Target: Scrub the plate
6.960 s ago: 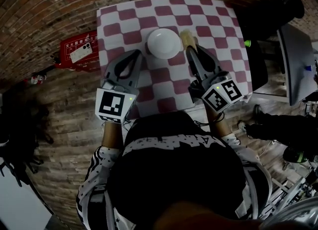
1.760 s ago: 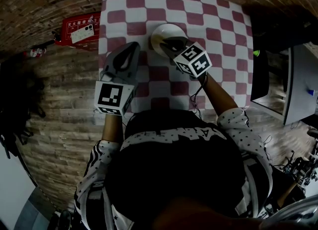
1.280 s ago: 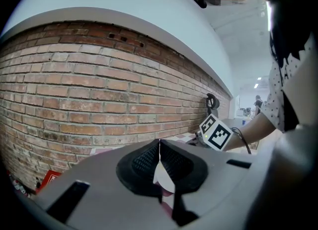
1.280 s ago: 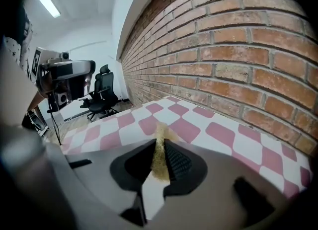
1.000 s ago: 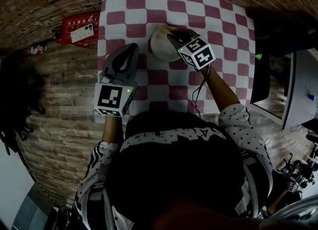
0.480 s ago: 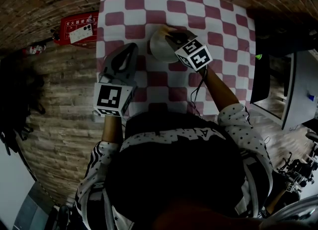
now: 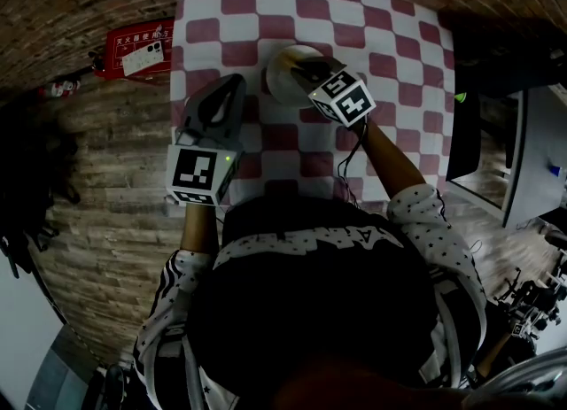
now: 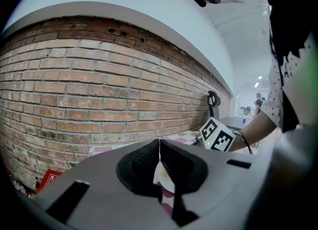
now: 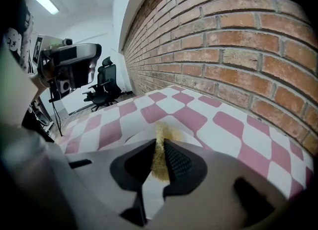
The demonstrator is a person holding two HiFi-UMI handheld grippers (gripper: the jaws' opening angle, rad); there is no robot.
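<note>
Progress: scrubbing under way by our reading, we cannot tell how clean | right gripper (image 7: 307,72): clenched on yellow sponge (image 9: 160,147), tip down on white plate (image 7: 283,67) | left gripper (image 7: 232,91): jaws pressed together on nothing, just beside plate's left edge | plate: on checked tablecloth (image 7: 390,36), directly under our right jaws

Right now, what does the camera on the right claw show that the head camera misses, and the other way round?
Only the right gripper view clearly shows the yellow sponge pinched edge-on in the right claw, plus an office chair in the room behind. Only the head view shows the left claw, off to the left of the white plate, and a red box on the floor. Both views show that plate resting on the checked tablecloth.
</note>
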